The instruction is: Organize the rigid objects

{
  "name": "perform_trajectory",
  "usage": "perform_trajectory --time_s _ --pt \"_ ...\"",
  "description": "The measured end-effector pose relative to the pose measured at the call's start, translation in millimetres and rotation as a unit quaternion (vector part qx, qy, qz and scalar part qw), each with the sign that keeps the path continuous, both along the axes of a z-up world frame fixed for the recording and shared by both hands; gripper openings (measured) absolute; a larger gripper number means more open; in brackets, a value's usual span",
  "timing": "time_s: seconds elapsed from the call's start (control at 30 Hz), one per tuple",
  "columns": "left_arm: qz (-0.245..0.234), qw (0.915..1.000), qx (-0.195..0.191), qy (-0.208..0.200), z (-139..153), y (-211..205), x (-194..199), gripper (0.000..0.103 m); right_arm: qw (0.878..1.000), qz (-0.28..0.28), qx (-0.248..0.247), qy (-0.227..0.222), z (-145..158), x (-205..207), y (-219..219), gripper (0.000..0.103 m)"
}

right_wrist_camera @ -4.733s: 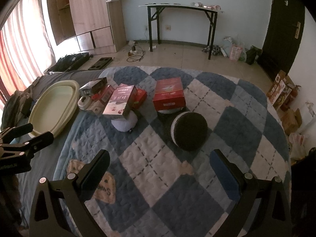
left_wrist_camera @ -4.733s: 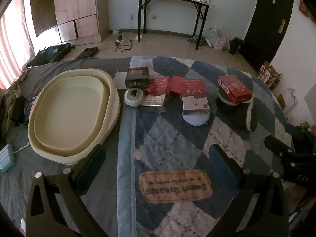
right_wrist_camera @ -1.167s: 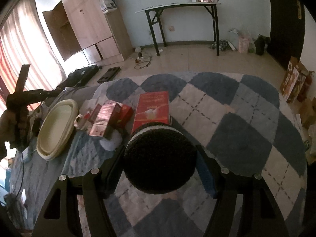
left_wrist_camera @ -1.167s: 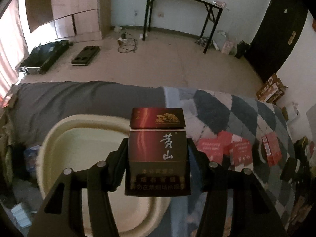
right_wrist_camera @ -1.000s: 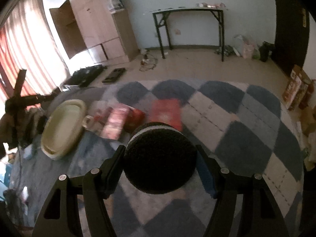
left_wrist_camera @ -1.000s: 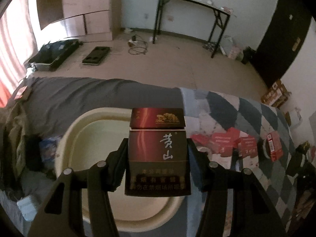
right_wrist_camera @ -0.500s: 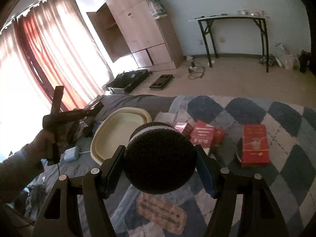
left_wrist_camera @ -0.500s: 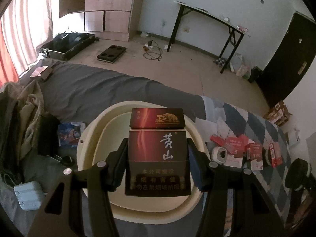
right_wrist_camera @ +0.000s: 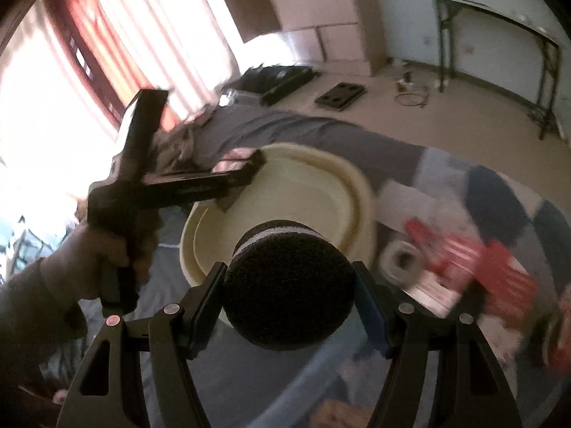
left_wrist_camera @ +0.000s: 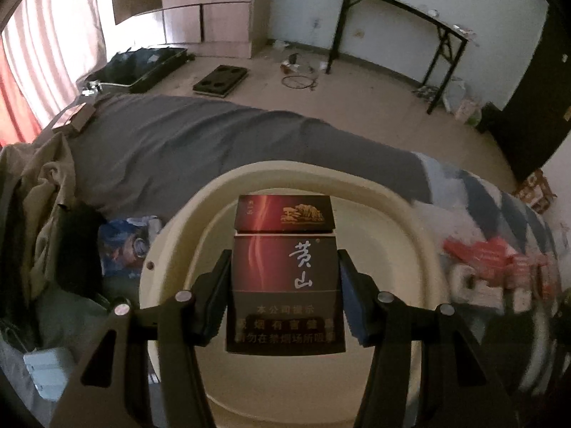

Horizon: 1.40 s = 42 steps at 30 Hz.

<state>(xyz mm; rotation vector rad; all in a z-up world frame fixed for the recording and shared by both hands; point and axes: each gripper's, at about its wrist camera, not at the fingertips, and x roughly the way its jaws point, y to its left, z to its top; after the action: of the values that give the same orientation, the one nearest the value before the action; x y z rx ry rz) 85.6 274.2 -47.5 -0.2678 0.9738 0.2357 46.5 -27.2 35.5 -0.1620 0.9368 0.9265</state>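
Note:
My left gripper (left_wrist_camera: pixel 284 287) is shut on a dark red cigarette pack (left_wrist_camera: pixel 284 274) with gold lettering, held upright over the cream oval basin (left_wrist_camera: pixel 410 224) on the bed. My right gripper (right_wrist_camera: pixel 289 287) is shut on a round black can (right_wrist_camera: pixel 289 281) with a pale band near its rim. It hangs just in front of the same basin (right_wrist_camera: pixel 303 185). In the right wrist view the left gripper (right_wrist_camera: pixel 246 174) reaches over the basin's far left rim, held by a person's hand (right_wrist_camera: pixel 103 246). Red boxes (right_wrist_camera: pixel 499 271) and a white round case (right_wrist_camera: pixel 401 260) lie blurred to the right of the basin.
The basin rests on a grey sheet (left_wrist_camera: pixel 214 142) beside a blue checked quilt (left_wrist_camera: pixel 517 207). Left of the basin lie crumpled clothes (left_wrist_camera: pixel 43 196), a blue packet (left_wrist_camera: pixel 125 246) and a pale blue charger (left_wrist_camera: pixel 46 371). A black-legged table (left_wrist_camera: pixel 403 25) and wardrobe (left_wrist_camera: pixel 210 0) stand across the floor.
Both grippers have swung left toward the basin with their objects. The basin has grown larger under the cigarette pack. The right view has swept from the quilt to the basin and is blurred.

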Motion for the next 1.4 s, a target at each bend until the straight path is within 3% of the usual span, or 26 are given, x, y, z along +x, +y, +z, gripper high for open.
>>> perform_trajectory --time_s 0.1,0.17,0.23,0.47,0.6,0.77,0.83,0.87,1.0,1.17,1.4 --pt "0.008 0.9998 0.004 0.016 -14 14 8 0.057 0.998 0.029 -0.062 -0.002 -21 3 40 0.068" --pt "0.0 0.9997 -0.016 0.02 -27 18 12 0.057 0.994 0.042 -0.103 -0.001 -38 4 65 0.068" --pt "-0.01 0.9998 -0.001 0.019 -34 15 15 0.057 0.99 0.054 -0.131 0.011 -53 5 82 0.068" --pt "-0.005 0.9993 -0.017 0.032 -54 16 24 0.057 0.987 0.058 -0.152 -0.003 -56 17 122 0.068" --pt "-0.015 0.9993 -0.003 0.034 -62 11 28 0.057 0.986 0.064 -0.156 -0.006 -66 17 138 0.068" --pt "-0.012 0.9996 -0.007 0.027 -64 10 27 0.063 0.988 0.065 -0.141 -0.014 -74 14 143 0.07" --pt "0.003 0.9996 -0.015 0.025 -62 15 25 0.075 0.989 0.065 -0.135 -0.005 -82 14 142 0.081" --pt "0.006 0.9993 -0.033 0.016 -58 18 21 0.079 0.989 0.062 -0.13 -0.009 -83 14 141 0.093" --pt "0.013 0.9988 -0.044 -0.015 -30 18 7 0.103 0.997 0.045 -0.066 -0.014 -61 15 119 0.103" --pt "-0.049 0.9981 -0.007 -0.037 24 -20 2 0.103 1.0 -0.007 0.025 -0.016 -12 17 45 0.103" --pt "-0.107 0.9922 0.012 -0.062 88 -106 -3 0.103 0.987 -0.143 0.053 -0.045 38 22 -109 0.103"
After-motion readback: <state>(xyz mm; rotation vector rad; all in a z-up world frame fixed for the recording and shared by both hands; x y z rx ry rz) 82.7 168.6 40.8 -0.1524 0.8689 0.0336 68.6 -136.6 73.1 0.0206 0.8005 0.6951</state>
